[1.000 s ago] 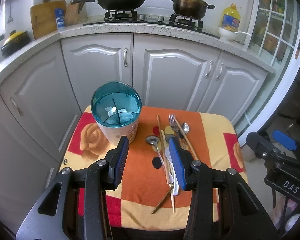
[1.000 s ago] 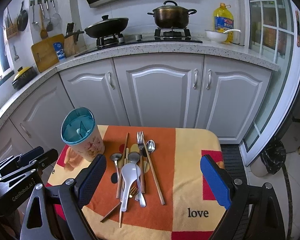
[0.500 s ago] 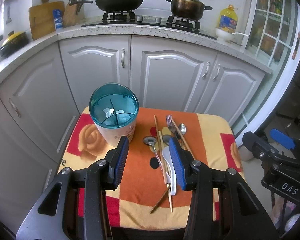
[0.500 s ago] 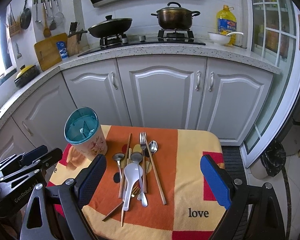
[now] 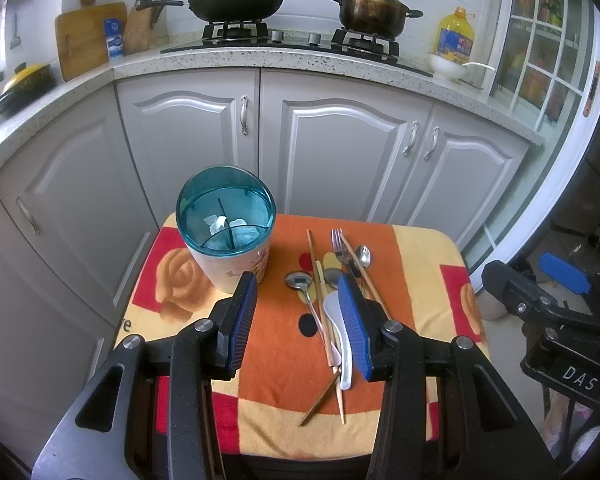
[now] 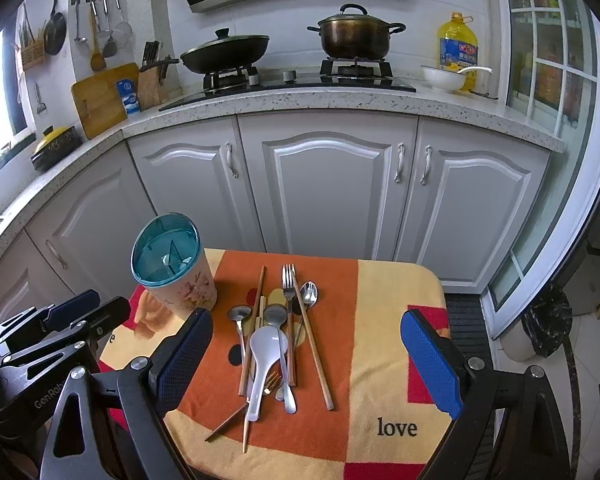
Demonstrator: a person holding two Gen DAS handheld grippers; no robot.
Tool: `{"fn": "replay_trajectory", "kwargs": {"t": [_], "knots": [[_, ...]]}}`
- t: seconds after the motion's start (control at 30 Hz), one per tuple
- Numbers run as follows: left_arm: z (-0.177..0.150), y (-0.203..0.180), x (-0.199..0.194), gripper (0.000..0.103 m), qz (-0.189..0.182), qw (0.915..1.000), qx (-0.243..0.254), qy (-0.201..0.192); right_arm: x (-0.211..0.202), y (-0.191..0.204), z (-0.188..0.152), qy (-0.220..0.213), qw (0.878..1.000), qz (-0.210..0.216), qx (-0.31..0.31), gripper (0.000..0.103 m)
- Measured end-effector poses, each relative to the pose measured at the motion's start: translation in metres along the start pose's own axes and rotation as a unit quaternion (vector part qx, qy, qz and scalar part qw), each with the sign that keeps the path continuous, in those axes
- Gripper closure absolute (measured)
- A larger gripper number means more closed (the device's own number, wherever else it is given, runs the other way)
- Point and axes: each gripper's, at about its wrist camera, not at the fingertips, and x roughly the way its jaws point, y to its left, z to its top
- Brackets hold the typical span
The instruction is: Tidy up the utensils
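Metal spoons, a steel fork (image 6: 288, 280), wooden chopsticks and a white ceramic spoon (image 6: 265, 350) are piled on an orange patterned cloth (image 6: 384, 300), beside a teal-topped utensil holder (image 6: 168, 258). Both the left gripper (image 5: 298, 286) and right gripper (image 6: 306, 320) are held spread, empty, above the cloth.

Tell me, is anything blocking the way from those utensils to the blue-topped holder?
Nothing visible. Only bare cloth lies between the utensils and the holder, whose divided top is open. Both tools hover empty.
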Motion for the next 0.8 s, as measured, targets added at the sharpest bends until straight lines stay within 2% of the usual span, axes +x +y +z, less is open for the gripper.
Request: {"fn": "replay_trajectory", "kwargs": {"t": [0.8], "knots": [[-0.003,0.001,0.016,0.062,-0.004,0.9996,-0.004,0.026,0.015,0.000,-0.004,0.022,1.000,0.003,-0.004,0.008]]}}
